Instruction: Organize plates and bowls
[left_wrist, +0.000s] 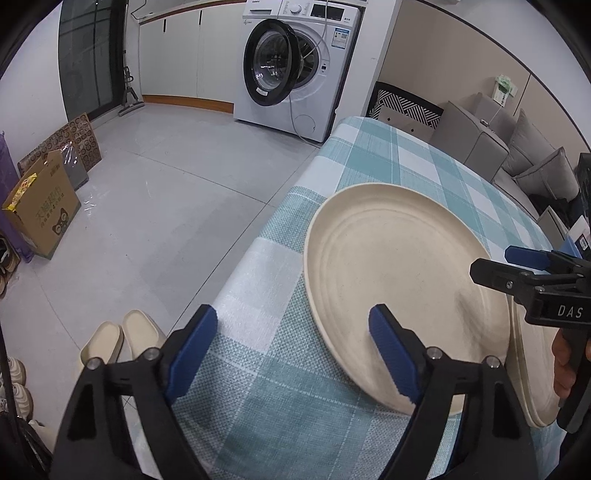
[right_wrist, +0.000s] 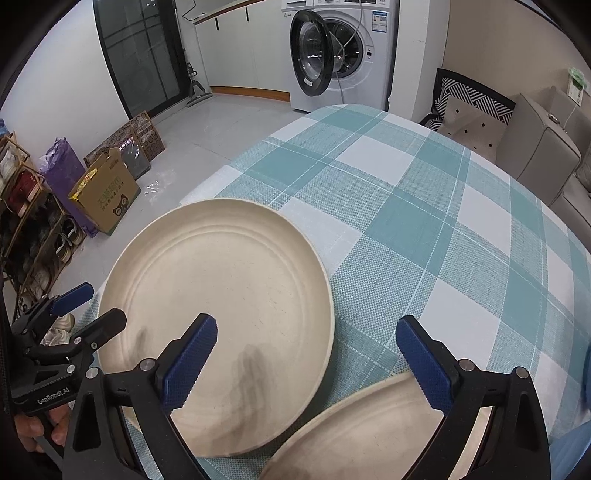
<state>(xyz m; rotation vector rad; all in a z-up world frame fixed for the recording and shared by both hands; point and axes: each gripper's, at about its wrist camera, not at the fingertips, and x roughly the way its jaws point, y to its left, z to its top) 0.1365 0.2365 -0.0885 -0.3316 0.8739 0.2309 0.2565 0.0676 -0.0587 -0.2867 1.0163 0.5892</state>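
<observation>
Left wrist view: left gripper (left_wrist: 295, 354) spread wide, pinching nothing. One blue finger (left_wrist: 391, 354) sits over the near rim of the big cream plate (left_wrist: 399, 266), the other finger hangs past the table's left edge; cannot tell if the pad touches the plate. Plate lies flat on the checked tablecloth (left_wrist: 388, 158), near the left edge. Second plate (left_wrist: 532, 369) just right of it, rims look touching or overlapping, can't tell which. Right gripper (left_wrist: 495, 266) comes in from the right above the plate's right rim.

Right wrist view: right gripper (right_wrist: 306, 358) spread too, nothing between its fingers. Left finger over the first plate (right_wrist: 221, 288), right finger above the second plate (right_wrist: 369, 424) at the near edge. Left gripper (right_wrist: 92, 306) low left by the plate's left rim.

Handling, as a guess: plates look stiff, light, matte, probably plastic or fibre, shallow. Flat on cloth, so only the raised rim offers a hold; pinch the rim edge, one finger over and one under, likely tipping it first. Could slide on the cloth.
</observation>
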